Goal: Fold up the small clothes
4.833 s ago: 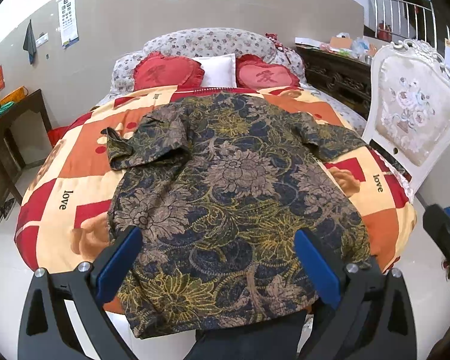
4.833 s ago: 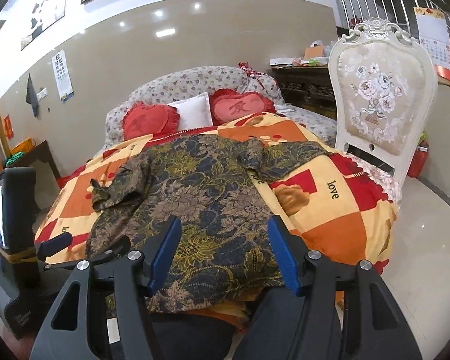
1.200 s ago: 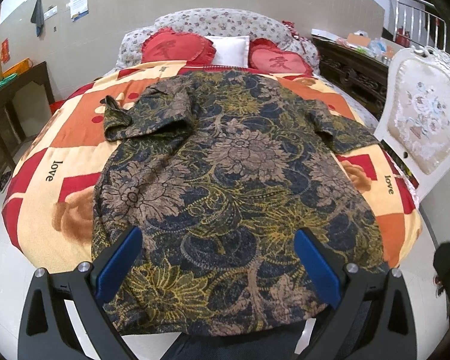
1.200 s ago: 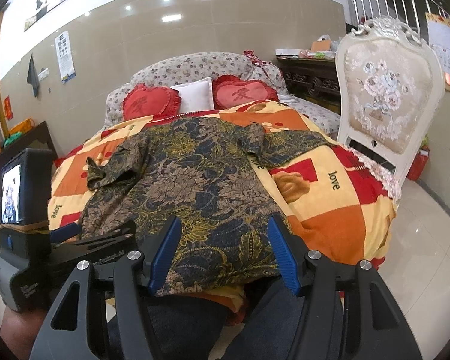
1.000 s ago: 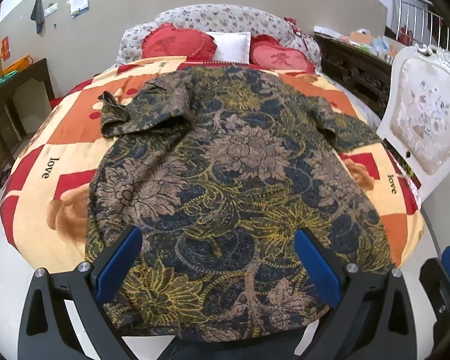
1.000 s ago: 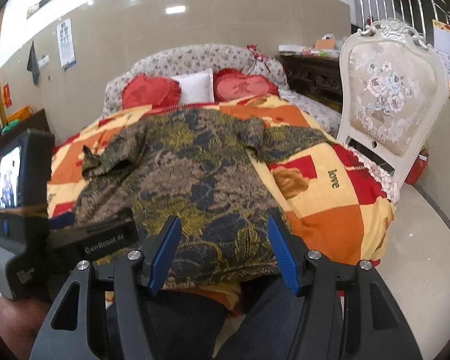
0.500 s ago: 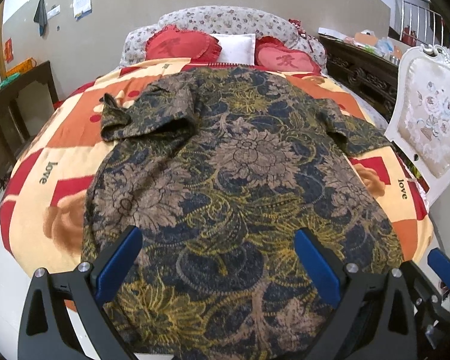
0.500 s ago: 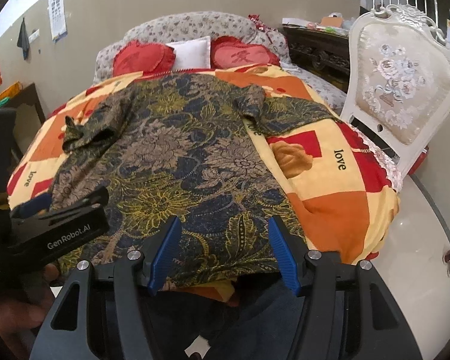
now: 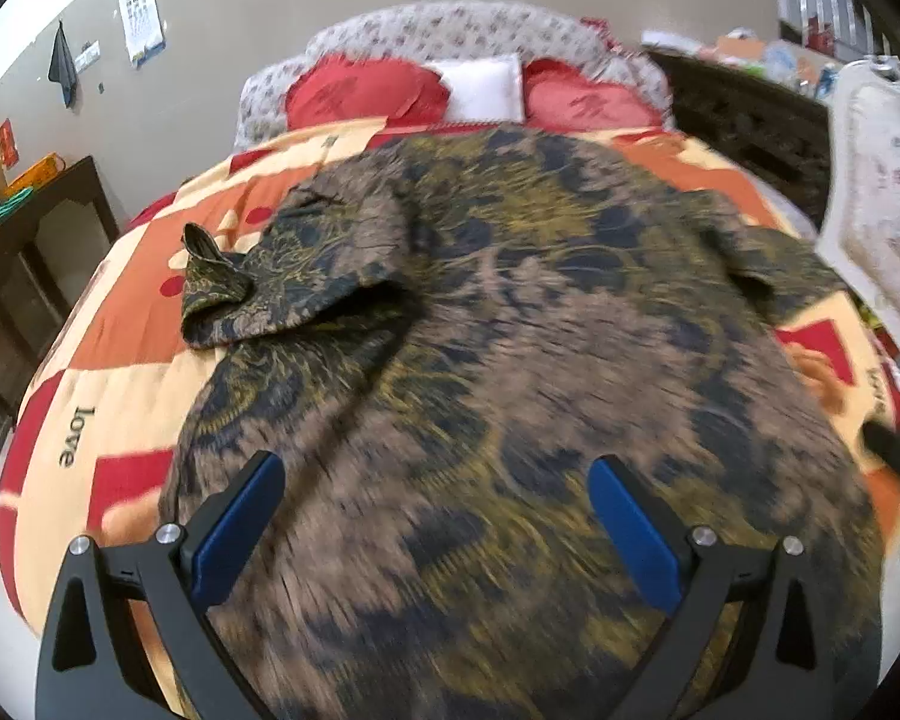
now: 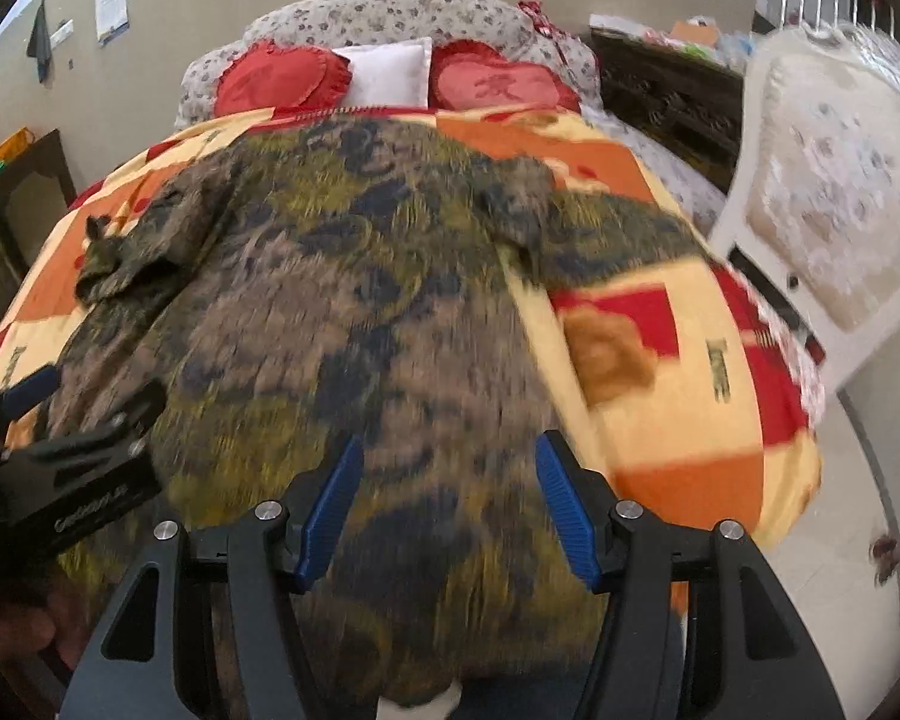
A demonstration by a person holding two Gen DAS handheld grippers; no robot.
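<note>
While the floral shirt (image 9: 510, 360) lies spread on the quilt (image 9: 120, 372), your left gripper (image 9: 438, 516) and right gripper (image 10: 447, 504) hover above its hem, jaws wide, grasping nothing.

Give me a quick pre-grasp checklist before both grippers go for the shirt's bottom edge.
1. Left gripper open, nothing between its fingers: ok.
2. Right gripper open, empty: ok.
3. Floral shirt spread flat on the patchwork quilt: mostly ok.
4. Sleeve on the picture's left smoothed out: not ok, it is bunched and curled.
5. Bottom hem visible for gripping: cannot tell, blurred and cut off at the frame edge.
6. White chair apart from the shirt: ok.
</note>
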